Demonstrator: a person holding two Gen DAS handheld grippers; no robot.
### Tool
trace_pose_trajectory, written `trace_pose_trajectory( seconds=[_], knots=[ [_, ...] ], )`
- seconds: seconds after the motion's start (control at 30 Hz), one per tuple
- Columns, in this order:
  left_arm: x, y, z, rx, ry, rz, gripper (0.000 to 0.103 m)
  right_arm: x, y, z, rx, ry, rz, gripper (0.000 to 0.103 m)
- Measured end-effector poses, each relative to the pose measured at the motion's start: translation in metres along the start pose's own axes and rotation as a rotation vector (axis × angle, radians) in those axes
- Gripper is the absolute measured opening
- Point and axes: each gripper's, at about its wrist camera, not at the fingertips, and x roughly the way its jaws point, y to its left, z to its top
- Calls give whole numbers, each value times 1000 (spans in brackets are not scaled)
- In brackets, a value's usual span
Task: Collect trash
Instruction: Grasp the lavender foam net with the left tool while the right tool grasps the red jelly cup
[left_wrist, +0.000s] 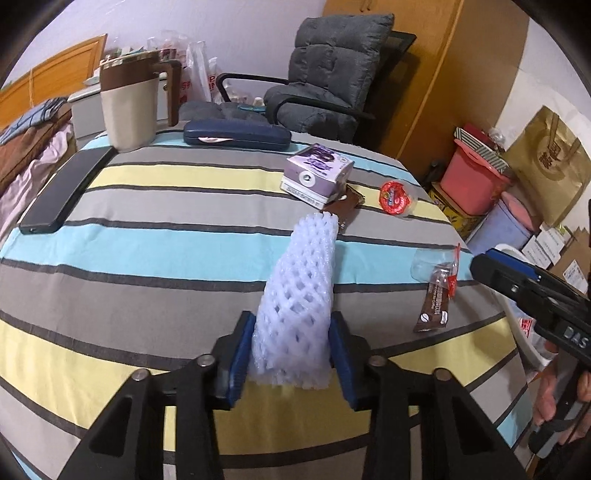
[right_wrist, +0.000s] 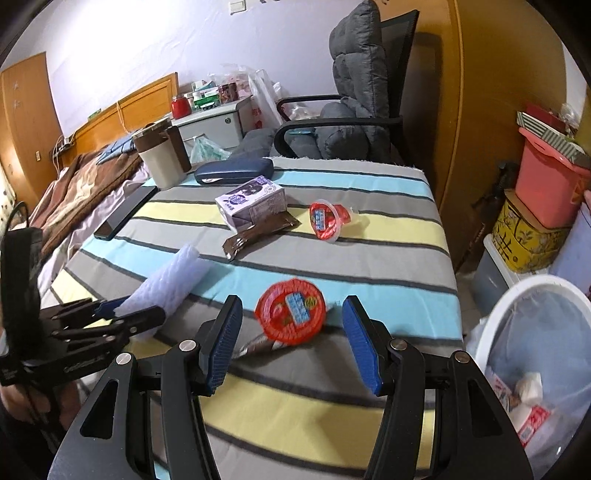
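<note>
Trash is partly collected: wrappers already lie in the white bin (right_wrist: 532, 295). Left claw (left_wrist: 291, 354) pinches the foam net (left_wrist: 299, 295); right claw (right_wrist: 291, 328) gapes, empty, around a red-lidded cup (right_wrist: 290, 314). Carton (right_wrist: 255, 203) waits farther from the bin.

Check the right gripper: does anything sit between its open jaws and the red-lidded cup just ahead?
Nothing visible does. The right gripper is open, and the red-lidded cup lies on the striped cloth in the gap ahead, with only a brown sachet beside it.
</note>
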Motion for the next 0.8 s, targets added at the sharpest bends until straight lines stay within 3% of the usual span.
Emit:
trace_pose_trajectory(
  seconds=[0.33, 0.4, 0.43, 0.47, 0.8],
  knots=[
    [0, 3, 0, -18, -3, -17, 34, 22, 6, 6, -60, 72, 2, 58],
    [0, 3, 0, -18, -3, -15, 34, 24, 4, 4, -42, 81, 11, 53],
    [0, 3, 0, -18, -3, -16, 34, 23, 4, 3, -36, 85, 11, 45],
    [0, 3, 0, -19, -4, -15, 33, 22, 4, 2, -32, 86, 7, 45],
    [-12, 2, -9, -33, -22, -30, 23, -6, 5, -6, 16, 17, 11, 44]
  ],
)
